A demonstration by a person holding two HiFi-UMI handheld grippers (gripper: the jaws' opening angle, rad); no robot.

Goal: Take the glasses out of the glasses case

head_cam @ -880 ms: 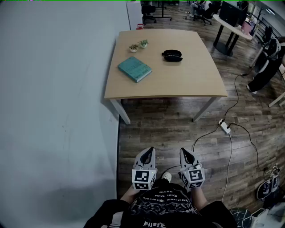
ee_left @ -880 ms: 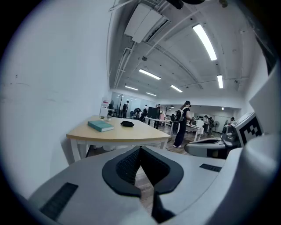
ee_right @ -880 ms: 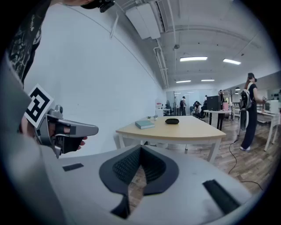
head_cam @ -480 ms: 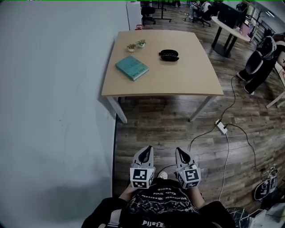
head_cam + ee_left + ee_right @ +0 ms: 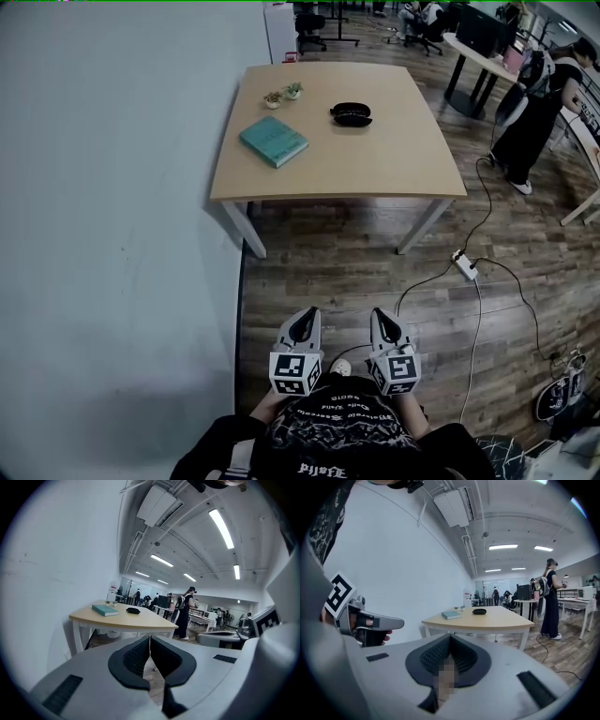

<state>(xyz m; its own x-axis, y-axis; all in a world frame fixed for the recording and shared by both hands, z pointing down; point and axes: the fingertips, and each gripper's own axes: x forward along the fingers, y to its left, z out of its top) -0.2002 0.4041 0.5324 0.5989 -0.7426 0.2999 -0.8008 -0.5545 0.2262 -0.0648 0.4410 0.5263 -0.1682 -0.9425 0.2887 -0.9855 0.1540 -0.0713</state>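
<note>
While the person is standing well back from the table (image 5: 394,169), both tongs are being carried low and close to the body, side by side and pointing ahead and slightly downward. I am reading this as a carrying posture, not a reach. The left gripper (image 5: 312,320) is showing its jaws pressed together with nothing between them, and the right gripper (image 5: 381,321) is likewise closed tight and empty. Shut jaws are probably just the resting state when there is nothing within reach to grasp.

The glasses case (image 5: 352,113) is lying on the far half of the tabletop, toward its right side and well apart from both grippers, so the task is not yet under way. It is sitting flat with its lid down, a dark oval shell. Whether the glasses are lying inside cannot be told from here, though the task is implying that they are.

A teal book (image 5: 273,142) is resting to the left of the case, nearer the wall (image 5: 112,187). Two small potted plants (image 5: 283,94) are standing beyond the book by the far edge. None of them is touching the case, so it is lying free for an approach from the near edge. A white power strip (image 5: 465,267) is lying on the wooden floor (image 5: 356,272) to the right of the table, something to be stepping round on the way up.
</note>
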